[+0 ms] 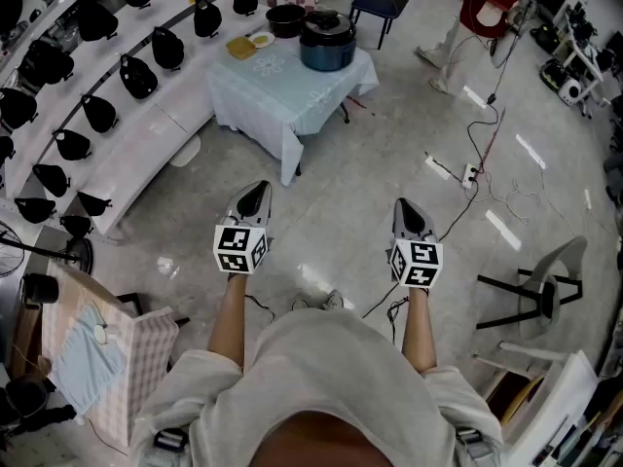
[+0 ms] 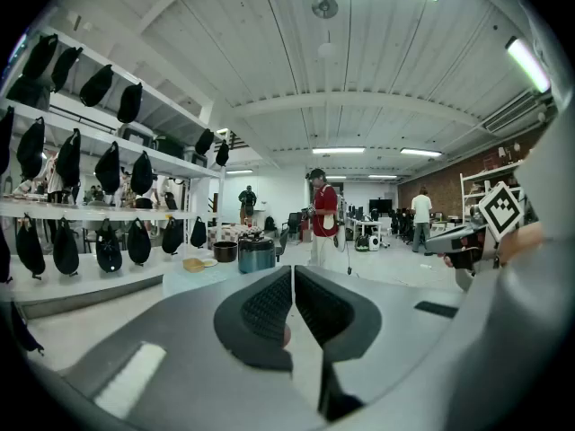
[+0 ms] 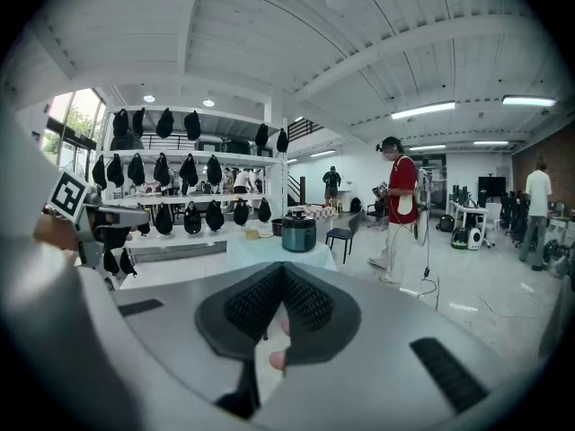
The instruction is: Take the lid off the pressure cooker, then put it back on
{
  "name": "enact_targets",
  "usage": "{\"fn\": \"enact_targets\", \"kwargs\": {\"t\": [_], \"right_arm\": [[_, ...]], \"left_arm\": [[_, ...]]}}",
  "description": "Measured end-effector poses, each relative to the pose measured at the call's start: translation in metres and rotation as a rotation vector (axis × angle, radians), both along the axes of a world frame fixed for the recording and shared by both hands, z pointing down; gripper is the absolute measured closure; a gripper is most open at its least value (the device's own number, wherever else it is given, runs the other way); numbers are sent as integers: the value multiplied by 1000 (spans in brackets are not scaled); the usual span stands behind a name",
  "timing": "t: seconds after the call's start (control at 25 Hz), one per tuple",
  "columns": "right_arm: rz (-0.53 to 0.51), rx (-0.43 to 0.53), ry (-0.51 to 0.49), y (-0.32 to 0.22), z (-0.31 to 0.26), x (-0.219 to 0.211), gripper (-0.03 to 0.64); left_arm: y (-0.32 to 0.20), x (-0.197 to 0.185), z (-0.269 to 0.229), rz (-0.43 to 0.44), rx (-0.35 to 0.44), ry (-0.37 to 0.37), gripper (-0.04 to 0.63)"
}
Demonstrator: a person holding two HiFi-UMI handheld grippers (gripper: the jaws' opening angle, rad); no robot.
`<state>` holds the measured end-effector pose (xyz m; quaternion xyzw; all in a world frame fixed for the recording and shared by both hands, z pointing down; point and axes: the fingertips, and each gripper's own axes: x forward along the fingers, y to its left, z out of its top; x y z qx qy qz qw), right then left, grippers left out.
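Left claw (image 1: 255, 191) and right claw (image 1: 404, 205) were both shut and empty, held out front, likely since the cooker (image 1: 327, 42), lid on, sat well off at 12 o'clock on the table (image 1: 292, 95).

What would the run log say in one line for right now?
stage: not started | left gripper: shut, empty | right gripper: shut, empty | pressure cooker: on table, far ahead | lid: on
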<state>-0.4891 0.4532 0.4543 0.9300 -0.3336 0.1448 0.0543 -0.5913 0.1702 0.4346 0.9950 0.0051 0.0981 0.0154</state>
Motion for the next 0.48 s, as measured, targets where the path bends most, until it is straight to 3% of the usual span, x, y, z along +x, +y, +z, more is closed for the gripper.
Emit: {"fn": "enact_targets", "kwargs": {"t": [0.48], "right_arm": [[-15, 33, -12, 5, -4, 4, 617]], "left_arm": [[12, 9, -3, 21, 6, -3, 580]]}}
